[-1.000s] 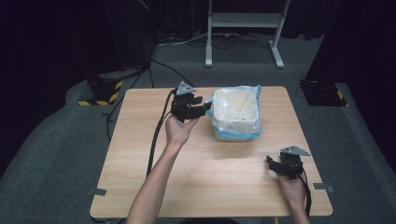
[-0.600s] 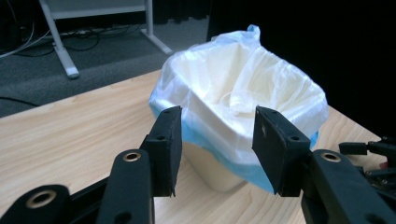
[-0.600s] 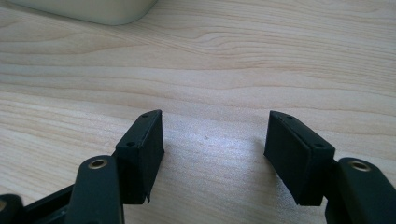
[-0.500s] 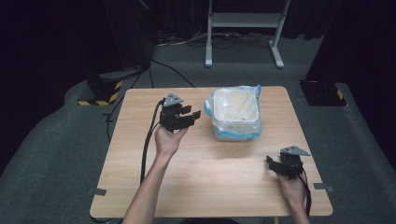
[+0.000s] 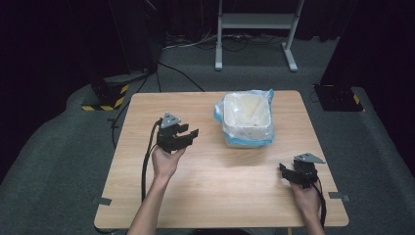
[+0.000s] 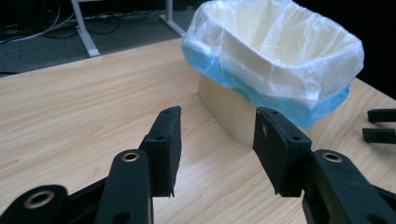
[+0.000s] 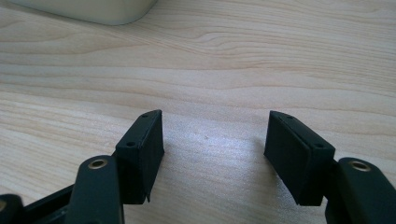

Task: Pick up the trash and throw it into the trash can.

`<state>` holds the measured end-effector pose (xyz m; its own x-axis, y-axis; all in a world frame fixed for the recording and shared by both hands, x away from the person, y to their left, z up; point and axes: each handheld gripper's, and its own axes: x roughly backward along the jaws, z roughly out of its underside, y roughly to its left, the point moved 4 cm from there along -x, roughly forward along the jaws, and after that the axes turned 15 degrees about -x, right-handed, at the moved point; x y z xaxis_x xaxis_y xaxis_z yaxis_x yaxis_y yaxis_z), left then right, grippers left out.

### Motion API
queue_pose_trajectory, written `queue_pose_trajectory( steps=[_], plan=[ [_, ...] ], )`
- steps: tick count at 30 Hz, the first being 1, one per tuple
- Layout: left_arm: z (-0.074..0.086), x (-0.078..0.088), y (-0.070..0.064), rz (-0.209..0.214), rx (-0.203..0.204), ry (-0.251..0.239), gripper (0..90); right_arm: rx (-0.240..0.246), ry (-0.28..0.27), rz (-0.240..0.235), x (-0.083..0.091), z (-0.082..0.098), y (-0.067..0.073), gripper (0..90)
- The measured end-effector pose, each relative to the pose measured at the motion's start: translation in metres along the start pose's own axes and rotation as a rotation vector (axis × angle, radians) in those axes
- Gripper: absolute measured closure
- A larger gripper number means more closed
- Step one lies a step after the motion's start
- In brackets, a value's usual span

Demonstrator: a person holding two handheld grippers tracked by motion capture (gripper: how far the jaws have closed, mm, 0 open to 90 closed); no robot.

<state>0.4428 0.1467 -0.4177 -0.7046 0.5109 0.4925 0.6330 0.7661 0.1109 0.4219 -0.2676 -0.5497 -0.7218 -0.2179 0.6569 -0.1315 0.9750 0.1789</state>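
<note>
We hold a gripper in each hand over a pale wooden table (image 5: 215,196), and the small cream bin (image 5: 246,119) with its white-and-blue plastic liner (image 5: 266,95) stands upright on the far half of the tabletop, right of centre, its mouth open and, so far as we can see, with nothing inside. Our left gripper (image 5: 188,133) hovers above the wood just beside the bin's left wall, apart from it, jaws released with only air between the pads; in the left gripper view (image 6: 217,140) they frame the bin's near corner and the blue fold of liner (image 6: 280,100) hanging over its rim, which suggests we are lining up on the bag's edge or the bin's side. Our right gripper (image 5: 288,172) rests low near the table's near right edge, well apart from the bin, its jaws likewise parted and empty; the right gripper view (image 7: 212,135) looks across bare wood with a corner of the bin's base (image 7: 88,9) at the top, so we judge it is parked out of the way while the left does the work. The liner is already folded over the rim all round
</note>
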Motion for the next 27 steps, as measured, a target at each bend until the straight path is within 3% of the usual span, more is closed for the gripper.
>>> queue_pose_trajectory(
  steps=[9,17,27],
  plan=[
    [0.029,0.002,-0.003,-0.022,0.009,0.026,50.9,0.0,0.0,0.001,0.0,0.0,0.0,37.0],
    [0.059,-0.002,-0.003,-0.024,0.052,0.062,50.0,0.001,0.0,0.0,0.0,0.0,0.0,37.0],
    [0.073,-0.003,-0.003,-0.036,0.071,0.067,48.7,0.0,0.0,0.001,0.0,0.0,0.0,37.0]
  ],
)
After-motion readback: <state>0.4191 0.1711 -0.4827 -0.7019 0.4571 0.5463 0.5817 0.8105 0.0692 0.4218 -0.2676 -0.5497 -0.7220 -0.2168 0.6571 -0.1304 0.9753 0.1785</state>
